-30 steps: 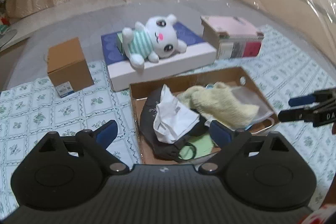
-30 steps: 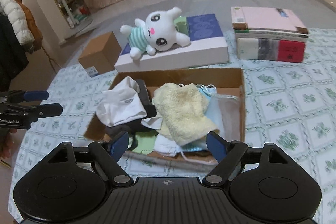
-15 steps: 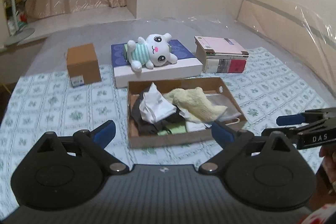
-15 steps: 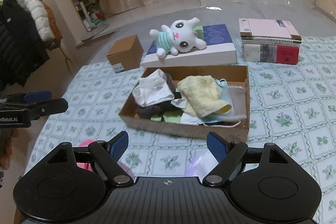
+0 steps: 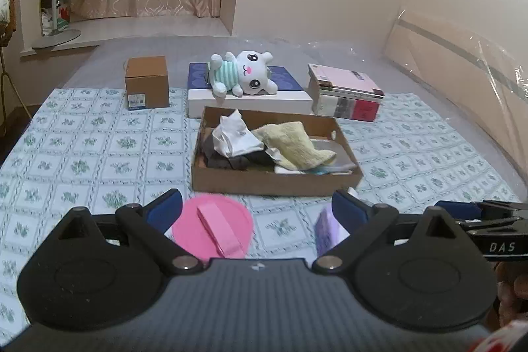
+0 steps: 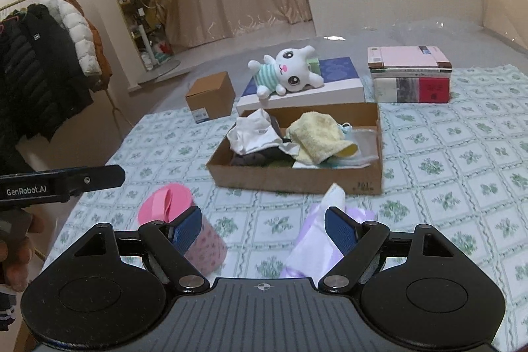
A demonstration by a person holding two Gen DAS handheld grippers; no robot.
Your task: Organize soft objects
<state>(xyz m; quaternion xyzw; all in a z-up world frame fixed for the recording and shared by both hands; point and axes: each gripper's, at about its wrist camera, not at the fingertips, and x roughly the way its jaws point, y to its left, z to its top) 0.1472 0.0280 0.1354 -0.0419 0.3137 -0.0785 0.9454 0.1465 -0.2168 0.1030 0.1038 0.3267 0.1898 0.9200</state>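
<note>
An open cardboard box (image 5: 274,183) (image 6: 297,178) in the middle of the patterned cloth holds a yellow towel (image 5: 293,144) (image 6: 320,137), a white cloth (image 5: 234,137) (image 6: 254,137), dark fabric and face masks. Behind it a white plush toy (image 5: 242,75) (image 6: 287,73) in a striped shirt lies on a flat blue-and-white box (image 5: 250,101). Near me stand a pink lidded container (image 5: 213,226) (image 6: 168,203) and a purple soft pack (image 5: 325,230) (image 6: 323,240). My left gripper (image 5: 255,210) and right gripper (image 6: 264,230) are both open, well back from the box, with nothing gripped.
A small brown carton (image 5: 147,81) sits at the back left and a stack of books (image 5: 346,94) at the back right. Coats (image 6: 43,55) hang on a rack to the left. Each gripper shows at the edge of the other's view, held by a hand.
Both grippers have drawn back from above the cardboard box, which now looks smaller and farther. The pink container and the purple pack have come into view in front of the fingers.
</note>
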